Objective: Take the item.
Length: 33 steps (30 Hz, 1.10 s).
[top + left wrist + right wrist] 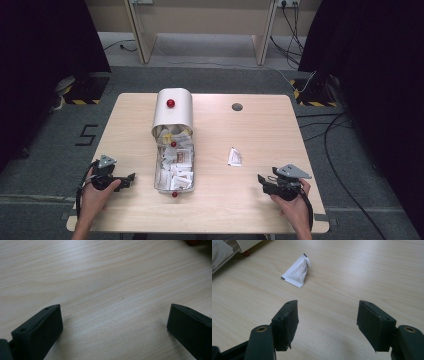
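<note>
Both hands sit at the near edge of the wooden table [260, 125]: left gripper [131, 178] at 7 o'clock, jaws spread over bare wood, right gripper [261, 180] at 5 o'clock, jaws spread too, nothing between them. Centre of table: metal tray [156, 184] packed with white sachets, its rounded lid [173, 116] with red knob [170, 103] propped open at the 12 o'clock end. One loose white sachet [297, 271] lies flat at 11 o'clock from the right gripper, near it but untouched, between tray and gripper.
</note>
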Tool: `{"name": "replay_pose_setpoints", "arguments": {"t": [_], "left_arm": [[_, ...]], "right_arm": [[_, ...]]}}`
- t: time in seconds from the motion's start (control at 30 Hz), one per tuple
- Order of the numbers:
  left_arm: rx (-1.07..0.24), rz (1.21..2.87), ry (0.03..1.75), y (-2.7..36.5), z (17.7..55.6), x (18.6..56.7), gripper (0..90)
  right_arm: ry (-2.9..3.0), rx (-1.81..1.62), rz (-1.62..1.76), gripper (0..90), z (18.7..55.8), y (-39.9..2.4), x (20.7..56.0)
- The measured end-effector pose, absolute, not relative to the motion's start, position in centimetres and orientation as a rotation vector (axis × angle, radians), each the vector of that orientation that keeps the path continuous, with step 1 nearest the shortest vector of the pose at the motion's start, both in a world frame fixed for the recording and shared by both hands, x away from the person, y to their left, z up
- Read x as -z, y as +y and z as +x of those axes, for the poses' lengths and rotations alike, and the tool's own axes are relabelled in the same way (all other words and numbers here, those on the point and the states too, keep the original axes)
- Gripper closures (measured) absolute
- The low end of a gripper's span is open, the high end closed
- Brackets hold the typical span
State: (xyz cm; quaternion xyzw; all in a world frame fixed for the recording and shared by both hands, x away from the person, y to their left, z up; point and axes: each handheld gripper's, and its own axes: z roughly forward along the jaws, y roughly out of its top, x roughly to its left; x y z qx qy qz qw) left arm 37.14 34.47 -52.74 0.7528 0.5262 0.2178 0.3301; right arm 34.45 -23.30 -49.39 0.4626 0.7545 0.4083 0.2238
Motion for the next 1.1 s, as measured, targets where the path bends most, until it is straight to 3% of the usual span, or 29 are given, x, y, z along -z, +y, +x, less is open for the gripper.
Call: {"name": "replay_pose_setpoints", "arguments": {"t": [1.1], "left_arm": [[-0.57,1.969,1.376,34.5,37.1,52.7,0.0]], "right_arm": [[2.129,-1.082,1.292,31.1,31.4,-23.9,50.9]]}}
